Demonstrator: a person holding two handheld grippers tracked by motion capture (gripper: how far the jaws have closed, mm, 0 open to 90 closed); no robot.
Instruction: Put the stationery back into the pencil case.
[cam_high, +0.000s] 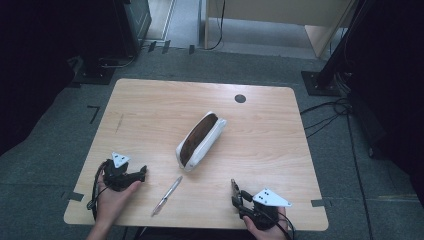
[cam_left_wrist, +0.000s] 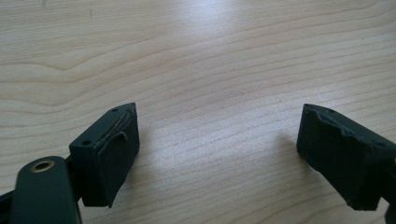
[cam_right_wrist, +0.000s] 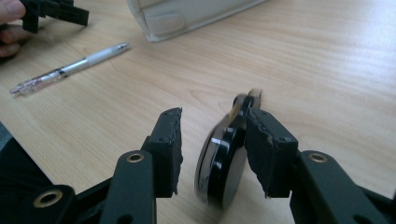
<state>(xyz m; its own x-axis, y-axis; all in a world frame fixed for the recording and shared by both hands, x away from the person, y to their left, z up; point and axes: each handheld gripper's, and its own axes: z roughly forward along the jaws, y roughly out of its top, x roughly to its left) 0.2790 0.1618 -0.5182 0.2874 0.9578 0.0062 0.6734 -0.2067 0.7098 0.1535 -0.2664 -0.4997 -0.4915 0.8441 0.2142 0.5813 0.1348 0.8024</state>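
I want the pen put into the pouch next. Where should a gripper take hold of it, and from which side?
Grip the pen at mid-barrel from straight above, jaws across its width. It lies flat and slanted on the table, clear of the pouch. The open left gripper is likely the better choice, being nearest.

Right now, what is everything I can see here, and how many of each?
pencil case: one, white, brown inside, lying open mid-table.
pen: one, clear and silvery, on the table's near side.
round black disc: one, glossy, between the right gripper's jaws, against one pad.
table: one, light wood, dark round hole near the far edge.
left gripper: one, black, open, near left.
right gripper: one, black, near right.
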